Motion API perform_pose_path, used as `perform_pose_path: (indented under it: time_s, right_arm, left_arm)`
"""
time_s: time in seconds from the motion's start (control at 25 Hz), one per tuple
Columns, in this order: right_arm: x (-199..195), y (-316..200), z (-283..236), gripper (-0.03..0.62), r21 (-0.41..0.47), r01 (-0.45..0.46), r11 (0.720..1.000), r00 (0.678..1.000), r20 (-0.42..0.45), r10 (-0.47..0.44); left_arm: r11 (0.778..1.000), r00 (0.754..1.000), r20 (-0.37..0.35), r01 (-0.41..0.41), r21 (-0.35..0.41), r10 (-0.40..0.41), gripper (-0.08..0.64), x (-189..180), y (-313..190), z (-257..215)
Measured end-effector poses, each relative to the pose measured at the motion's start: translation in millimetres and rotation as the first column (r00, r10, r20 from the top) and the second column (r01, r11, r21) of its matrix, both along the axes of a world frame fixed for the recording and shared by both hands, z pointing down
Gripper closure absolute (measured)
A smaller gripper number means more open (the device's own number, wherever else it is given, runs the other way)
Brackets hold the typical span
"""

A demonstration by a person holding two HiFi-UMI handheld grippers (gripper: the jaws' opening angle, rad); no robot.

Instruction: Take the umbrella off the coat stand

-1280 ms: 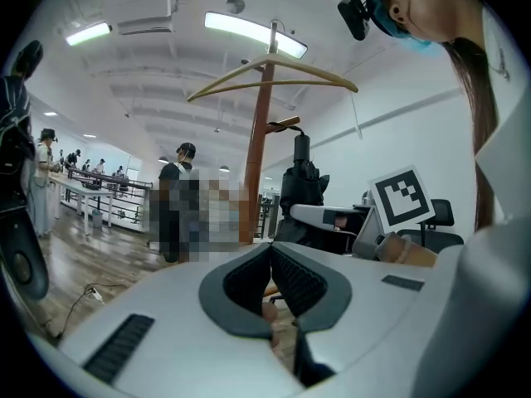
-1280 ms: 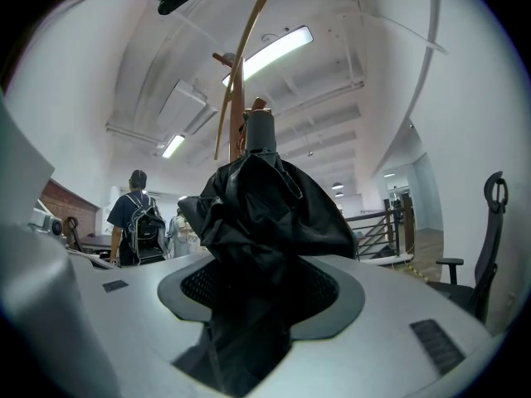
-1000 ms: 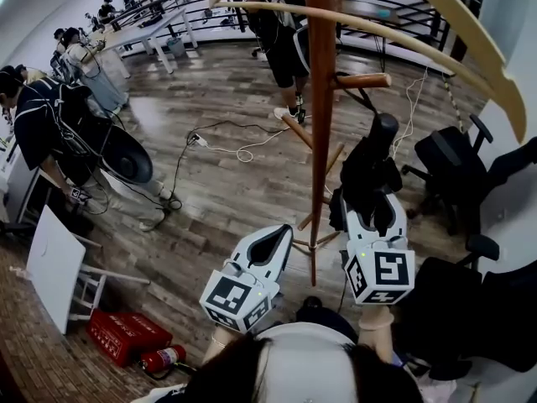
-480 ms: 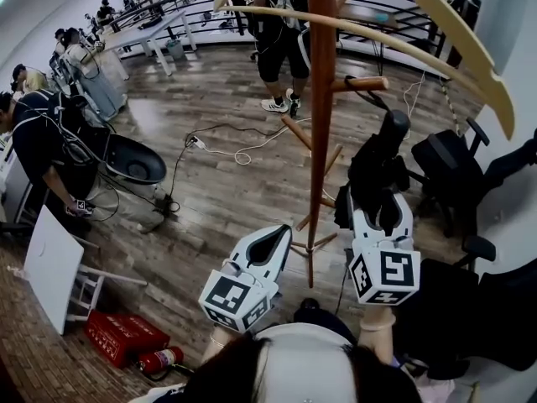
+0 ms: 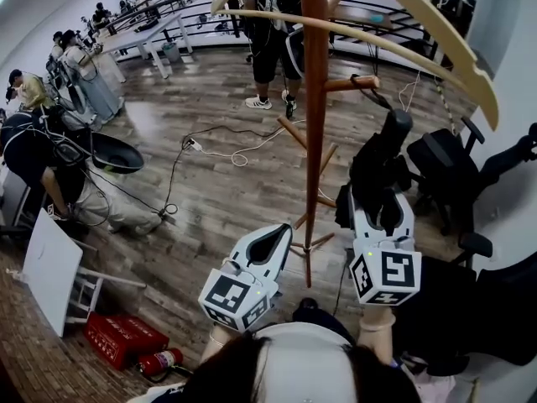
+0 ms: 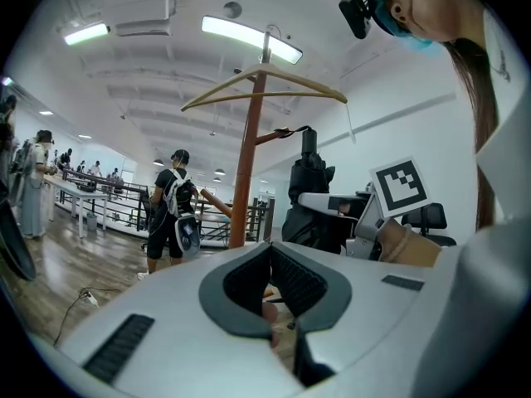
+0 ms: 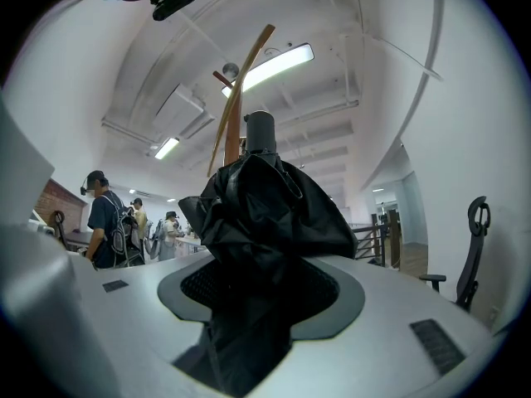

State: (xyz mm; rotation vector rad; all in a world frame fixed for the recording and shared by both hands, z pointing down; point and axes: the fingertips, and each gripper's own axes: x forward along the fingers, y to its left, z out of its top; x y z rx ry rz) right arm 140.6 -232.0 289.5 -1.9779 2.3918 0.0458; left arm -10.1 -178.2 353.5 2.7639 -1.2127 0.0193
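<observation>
Right gripper (image 5: 379,210): jaws wide but clamped on the folded black umbrella (image 5: 373,170). In the right gripper view the bunched fabric (image 7: 265,222) fills the whole gap between the pads, with contact on both sides. The handle end (image 5: 394,126) sticks up past the jaws.

Umbrella position: just right of the coat stand (image 5: 315,99) pole, below the right-hand peg (image 5: 348,83), clear of the floor. Its wrist strap (image 5: 366,81) is looped over the outer end of that peg, so it isn't off the stand yet. The left gripper view shows the same: strap on peg, umbrella hanging under it.

Left gripper (image 5: 281,232): jaws closed tip to tip with nothing between them. It is held low, just left of the pole's lower part and not touching it.

A wooden hanger (image 5: 436,23) sits across the top of the stand.

Containers: the only one I can make out is a red case (image 5: 117,338) on the floor at lower left, contents not visible. A fire extinguisher (image 5: 161,360) lies just beside it, outside it.
</observation>
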Motion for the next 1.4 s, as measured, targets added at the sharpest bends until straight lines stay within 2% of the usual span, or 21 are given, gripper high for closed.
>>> perform_pose_path:
  time_s: [0.48, 0.84, 1.4]
  right_arm:
    - [7, 12, -9, 0.345, 0.011, -0.024, 1.0, 1.0, -0.004, 0.024]
    - [-3, 24, -7, 0.345, 0.003, -0.041, 0.999, 0.999, -0.008, 0.041]
    - [-13, 66, 6, 0.345, -0.015, -0.077, 0.997, 0.997, -0.012, 0.077]
  left_arm:
    - [1.0, 1.0, -0.005, -0.006, 0.006, 0.006, 0.551, 0, 9, -6]
    - [1.0, 1.0, -0.008, -0.025, 0.004, 0.025, 0.551, -10, 20, -6]
    - [0.998, 0.998, -0.009, -0.067, 0.008, 0.067, 0.551, -18, 54, -2]
